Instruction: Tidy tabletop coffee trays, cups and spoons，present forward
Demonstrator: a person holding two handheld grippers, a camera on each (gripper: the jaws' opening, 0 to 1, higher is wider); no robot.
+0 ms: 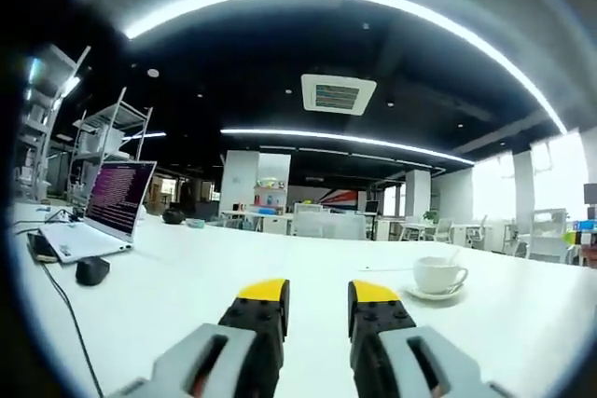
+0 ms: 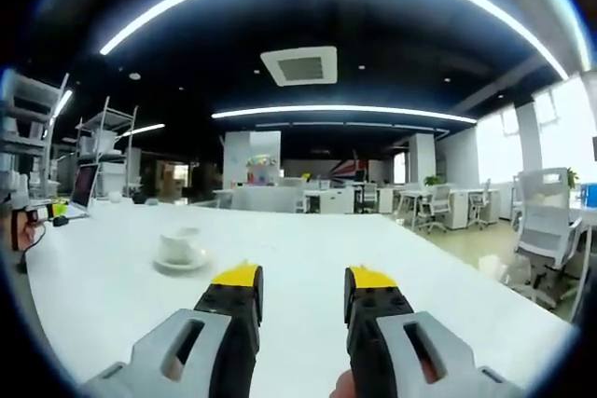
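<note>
A white coffee cup (image 1: pixel 438 273) stands on a white saucer (image 1: pixel 435 294) on the white table (image 1: pixel 280 267), with a thin spoon handle rising from the cup. It lies ahead and to the right of my left gripper (image 1: pixel 318 291), which is open with nothing between its yellow-tipped jaws. In the right gripper view the same cup (image 2: pixel 179 245) on its saucer (image 2: pixel 181 264) sits ahead and to the left of my right gripper (image 2: pixel 304 277), also open and holding nothing.
An open laptop (image 1: pixel 104 210) with a lit screen, a black mouse (image 1: pixel 92 270) and cables sit at the table's left end. Office chairs (image 2: pixel 546 230) stand beyond the table's right edge. Shelving (image 1: pixel 103 137) stands at the far left.
</note>
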